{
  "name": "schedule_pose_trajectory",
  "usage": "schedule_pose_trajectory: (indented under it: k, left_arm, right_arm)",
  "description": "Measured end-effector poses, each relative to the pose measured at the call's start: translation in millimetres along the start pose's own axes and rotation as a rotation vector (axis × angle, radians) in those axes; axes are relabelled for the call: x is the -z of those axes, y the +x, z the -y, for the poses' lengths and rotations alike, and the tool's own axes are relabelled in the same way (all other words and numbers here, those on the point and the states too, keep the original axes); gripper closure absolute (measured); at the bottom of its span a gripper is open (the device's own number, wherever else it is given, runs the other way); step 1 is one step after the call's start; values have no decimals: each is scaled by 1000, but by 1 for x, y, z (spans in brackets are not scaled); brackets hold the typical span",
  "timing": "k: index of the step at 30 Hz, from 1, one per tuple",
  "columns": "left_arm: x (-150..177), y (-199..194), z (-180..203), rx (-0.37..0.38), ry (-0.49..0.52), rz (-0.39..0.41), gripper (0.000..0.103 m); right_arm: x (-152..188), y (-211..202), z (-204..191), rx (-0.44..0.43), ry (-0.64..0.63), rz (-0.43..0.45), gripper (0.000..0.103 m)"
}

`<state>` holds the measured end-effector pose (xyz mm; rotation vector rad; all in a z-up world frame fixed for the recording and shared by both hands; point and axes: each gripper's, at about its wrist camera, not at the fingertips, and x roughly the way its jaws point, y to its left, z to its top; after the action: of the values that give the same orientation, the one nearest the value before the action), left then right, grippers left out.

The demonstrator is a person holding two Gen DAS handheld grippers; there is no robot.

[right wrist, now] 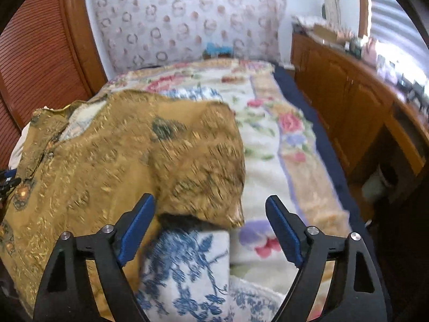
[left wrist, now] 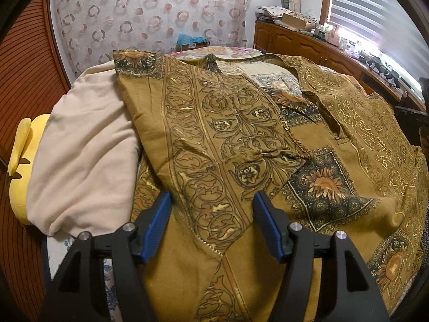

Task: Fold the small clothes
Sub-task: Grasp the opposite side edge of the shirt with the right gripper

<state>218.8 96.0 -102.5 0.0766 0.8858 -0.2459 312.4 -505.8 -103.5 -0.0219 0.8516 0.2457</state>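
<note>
Bedroom with a flowery bed (right wrist: 268, 134), a dotted curtain (left wrist: 150, 18) at the back and brown wood cupboards (left wrist: 300, 43) along one side.

Both sets of jaws are wide open and hold nothing. The left gripper (left wrist: 211, 220) hangs just over the near part of a gold-brown top (left wrist: 219, 139) with curly patterns and sunflower squares. One side of the top looks flipped over toward the middle, with a slanted edge crossing the cloth. So a first fold seems to be started.

The right gripper (right wrist: 211, 225) hangs over the other side of the same top (right wrist: 112, 166), near its loose corner, which sticks up off the bed. This picture is blurry. Below those jaws lies a white cloth with blue flowers (right wrist: 187, 268).

The top is still big, lumpy and wrinkled, not a neat little bundle. I think most of the folding is left to do.

Next to the top rests a plain beige cloth (left wrist: 83, 155). A yellow soft toy (left wrist: 18, 166) peeks out beside it.
</note>
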Motion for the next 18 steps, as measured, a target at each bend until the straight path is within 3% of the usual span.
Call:
schedule_pose_trajectory:
  k: [3,6,9,11,18]
  left_arm:
    - [1,-1,-1,-3,0,1,39]
    - [2,-2,-1,-8,-9,1,39]
    - [2,-4,1,-13,-13,8,39]
    - [1,-9,7,-5,-14,23,39]
    - [-16,-40,46,56,20,96,39]
  right_arm:
    - [6,7,6,-31,28,-25,22]
    - [8,12,9,-49,40,-44,32]
    - [8,17,8,-57,41,-55,48]
    - [7,18,6,-62,37,-54,64]
    - [2,10,3,-18,-18,-19,91]
